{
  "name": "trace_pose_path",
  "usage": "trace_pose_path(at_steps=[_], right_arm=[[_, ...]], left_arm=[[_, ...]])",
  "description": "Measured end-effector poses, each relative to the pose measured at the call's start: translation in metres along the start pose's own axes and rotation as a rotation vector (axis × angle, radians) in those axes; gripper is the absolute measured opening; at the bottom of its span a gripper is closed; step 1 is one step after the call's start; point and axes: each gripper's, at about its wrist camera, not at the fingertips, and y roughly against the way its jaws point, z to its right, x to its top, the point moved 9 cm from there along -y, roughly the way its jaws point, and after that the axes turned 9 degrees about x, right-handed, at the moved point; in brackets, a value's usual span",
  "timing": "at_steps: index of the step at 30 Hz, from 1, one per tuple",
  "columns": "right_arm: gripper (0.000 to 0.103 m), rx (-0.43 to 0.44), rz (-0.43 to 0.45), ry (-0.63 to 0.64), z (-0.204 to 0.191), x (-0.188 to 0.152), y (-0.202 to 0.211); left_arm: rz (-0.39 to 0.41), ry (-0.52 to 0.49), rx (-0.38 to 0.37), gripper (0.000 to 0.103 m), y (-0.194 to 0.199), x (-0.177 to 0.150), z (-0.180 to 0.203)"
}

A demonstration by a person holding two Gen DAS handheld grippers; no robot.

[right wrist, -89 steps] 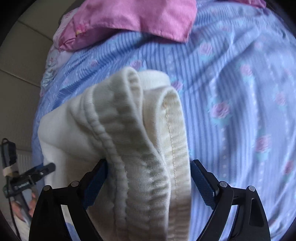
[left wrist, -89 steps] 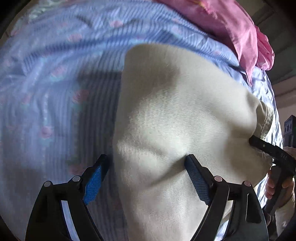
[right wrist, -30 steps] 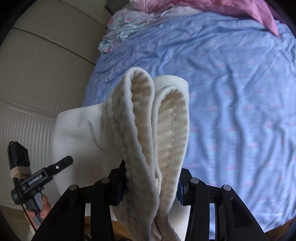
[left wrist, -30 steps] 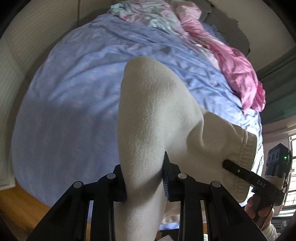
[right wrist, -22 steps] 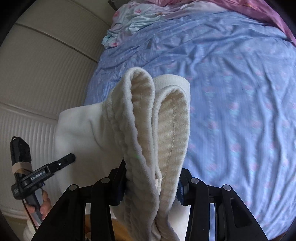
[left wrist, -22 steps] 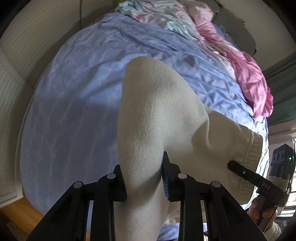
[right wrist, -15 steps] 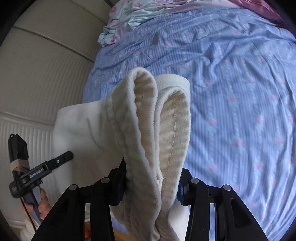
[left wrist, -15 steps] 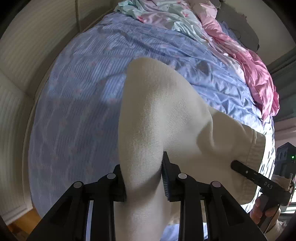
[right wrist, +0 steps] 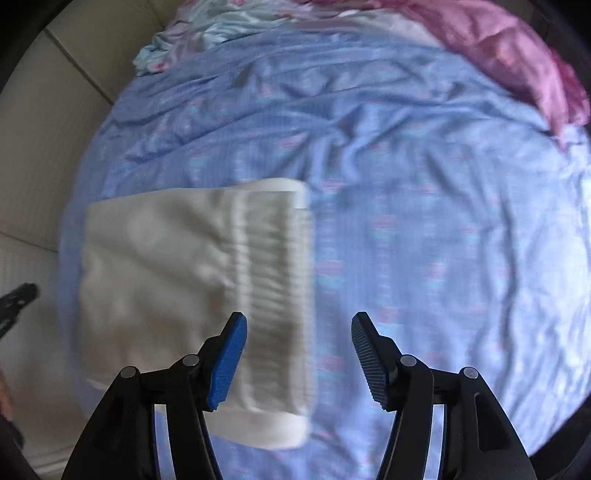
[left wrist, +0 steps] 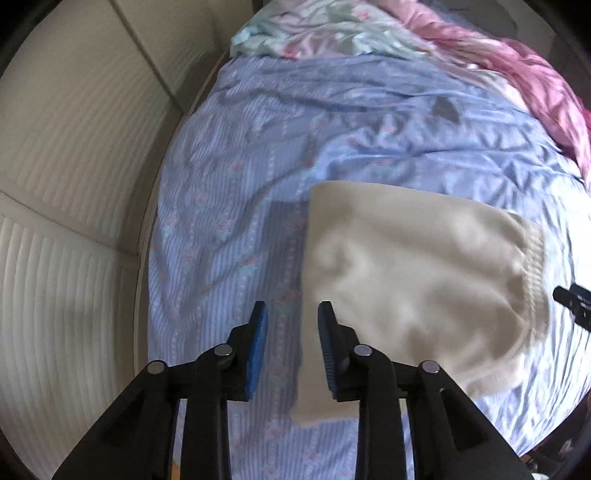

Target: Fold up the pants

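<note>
The cream pants lie folded in a flat rectangle on the blue flowered bedsheet. The ribbed waistband is at the right end. My left gripper is open and empty, above the sheet just left of the pants' left edge. In the right wrist view the pants lie with the waistband toward the middle. My right gripper is open and empty, above the waistband's near end. Each gripper's tip shows at the edge of the other's view.
A pink cloth and a pale flowered cloth lie bunched at the far end of the bed. A padded cream wall runs along the bed's left side. The sheet is bare to the right of the pants.
Both grippers held the pants up off the bed half a second ago. Both have now opened and let go, and the pants lie flat on the sheet. Both views are blurred from motion.
</note>
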Motion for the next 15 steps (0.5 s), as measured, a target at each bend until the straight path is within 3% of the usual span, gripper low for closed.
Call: trace_pose_path(at_steps=[4,7,8,11,15], right_arm=[[0.06,-0.006,0.045,0.019,0.018,-0.005,0.029],[0.068,0.019,0.112,0.056,0.023,-0.013,0.069],[0.076,0.028,0.138,0.069,0.024,-0.017,0.084],[0.082,0.049,0.202,0.09,0.03,-0.031,0.125],[0.082,0.079,0.258,0.099,0.041,-0.054,0.169]], left_arm=[[0.054,0.026,-0.059,0.039,0.044,-0.013,0.02],[0.113,0.05,-0.106,0.055,0.088,-0.024,0.033],[0.139,0.055,-0.109,0.06,0.104,-0.028,0.038],[0.186,0.07,-0.081,0.071,0.145,-0.043,0.049],[0.229,0.076,-0.073,0.086,0.189,-0.064,0.071]])
